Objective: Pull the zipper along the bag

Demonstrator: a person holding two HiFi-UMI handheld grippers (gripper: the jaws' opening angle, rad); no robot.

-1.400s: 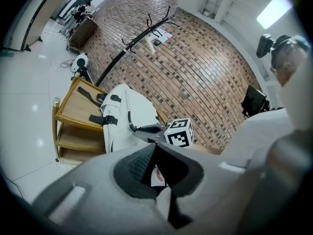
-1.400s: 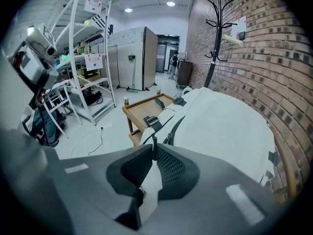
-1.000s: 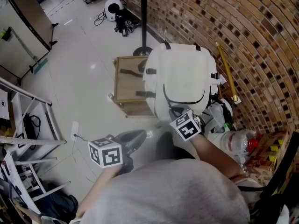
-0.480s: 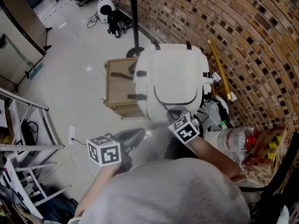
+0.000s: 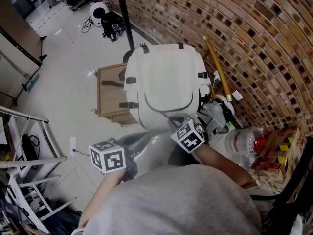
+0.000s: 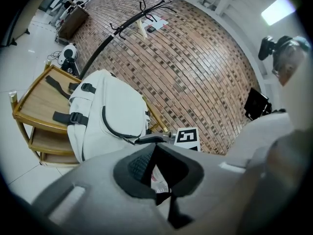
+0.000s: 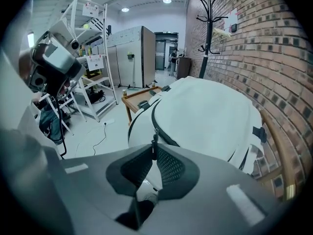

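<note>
A white backpack (image 5: 164, 82) stands upright on a small wooden table (image 5: 108, 89) against the brick wall. A dark zipper (image 7: 160, 130) curves round its front pocket. My right gripper (image 7: 153, 152) is shut on the small dark zipper pull (image 7: 154, 143) at the pocket's lower edge. In the head view its marker cube (image 5: 188, 135) sits just below the bag's bottom right. My left gripper (image 6: 155, 147) hangs back from the bag, its tips together with nothing between them. Its cube (image 5: 108, 156) shows lower left. The backpack (image 6: 110, 116) fills the left gripper view's left half.
A black coat stand (image 5: 124, 18) rises behind the table. A yellow pole (image 5: 217, 70) leans on the wall. Plastic bags and bottles (image 5: 242, 141) and a cardboard box (image 5: 279, 148) lie at the right. Metal shelving (image 5: 19, 131) stands at the left over pale floor.
The head view has swung, so bag and table sit further left in the picture. The right gripper, still on the pull, now lies nearer the pocket's right corner. The left gripper has barely moved.
</note>
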